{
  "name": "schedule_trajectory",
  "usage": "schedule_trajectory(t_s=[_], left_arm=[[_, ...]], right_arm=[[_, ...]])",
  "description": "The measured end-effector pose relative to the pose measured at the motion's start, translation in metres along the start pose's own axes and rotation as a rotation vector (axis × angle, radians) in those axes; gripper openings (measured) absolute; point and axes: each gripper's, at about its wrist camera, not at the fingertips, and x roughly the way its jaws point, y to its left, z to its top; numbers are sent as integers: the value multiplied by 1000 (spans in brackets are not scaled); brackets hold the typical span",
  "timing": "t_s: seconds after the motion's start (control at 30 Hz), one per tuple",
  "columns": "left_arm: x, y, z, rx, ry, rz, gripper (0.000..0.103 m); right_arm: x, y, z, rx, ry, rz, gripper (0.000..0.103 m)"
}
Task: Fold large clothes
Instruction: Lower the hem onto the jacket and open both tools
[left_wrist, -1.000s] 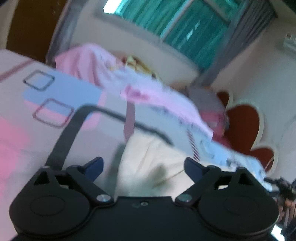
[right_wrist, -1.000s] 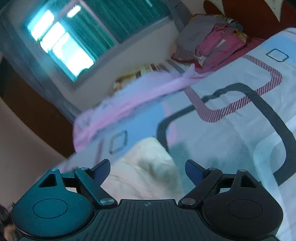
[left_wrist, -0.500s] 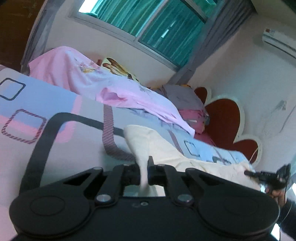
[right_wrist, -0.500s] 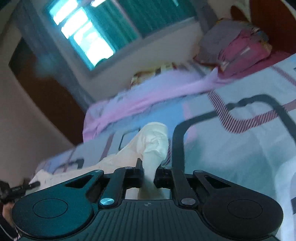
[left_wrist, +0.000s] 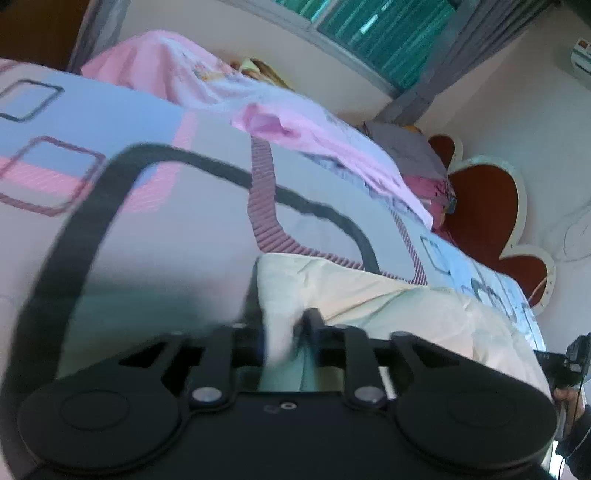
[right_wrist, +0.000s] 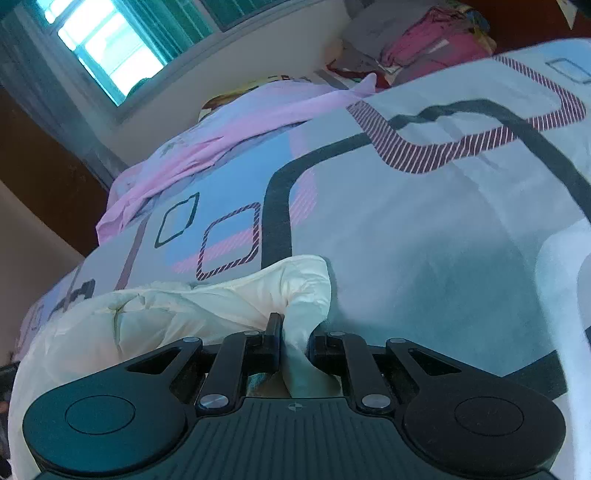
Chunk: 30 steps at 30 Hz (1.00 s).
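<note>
Item: cream garment (left_wrist: 388, 306), large, pale, crumpled; lies on the bed (left_wrist: 166, 229), spread between the two hand-held grippers, with one end at each. Left hand-held gripper (left_wrist: 284, 339): jaws drawn narrow on a pinch of the cream cloth, which rises between the fingers and runs off to that gripper's right; view blurred, so the depth of the bite is hard to tell. Right hand-held gripper (right_wrist: 293, 338): jaws likewise narrow, clamped on a bunched corner of the same garment (right_wrist: 207, 306), the rest trailing to that gripper's left. Bed cover: patterned in grey, blue and pink with dark looping lines, bare ahead of both grippers. Beyond, well apart from the garment: a pink sheet (left_wrist: 303, 129) heaped along the far edge, and a pile of grey and magenta clothes (right_wrist: 424, 40) farther off by the red headboard (left_wrist: 484, 206). Progress, as judged: early. Both ends appear secured, which is the only step showing as done; no clean fold line or stacked layer is visible, and the cloth between the grips sits wrinkled. Left to do, by estimate: lift or draw the edge taut, carry it over to meet the opposite edge, flatten, then repeat to a compact size.
</note>
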Motion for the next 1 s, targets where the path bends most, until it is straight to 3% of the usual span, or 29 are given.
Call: schedule_trajectory(t_s=[0.03,0.07,0.13,0.23,0.37,0.5,0.63,0.8,0.93,1.0], left_arm=[[-7,-2,2,0,-23,29,64],[-18,-5,2,4,-65,65,80],[-46,-21,-1,51,-159,103,79],[-71,-65,-11,144,-222,59,75],[-45,-135,-33,246,-156,-28,75],[-13,-190,-64,356,-133,-7,75],[22,-193,-80,383,-66,54,79],[45,-181,-87,392,-55,88,81],[37,-181,-94,407,-44,94,81],[20,-180,-92,389,-60,110,79]], right_arm=[[-12,5,0,-18,-40,-58,60],[-27,10,-2,-44,-112,-103,87],[-55,24,-7,-107,-210,-93,88],[-73,59,-19,-217,-233,-23,78],[-66,122,-44,-340,-206,73,74],[-47,169,-73,-443,-172,86,74],[-8,182,-100,-555,-85,-39,74],[5,177,-111,-581,-111,-51,74],[5,174,-113,-577,-100,-61,75],[-19,171,-114,-572,-142,-69,75]])
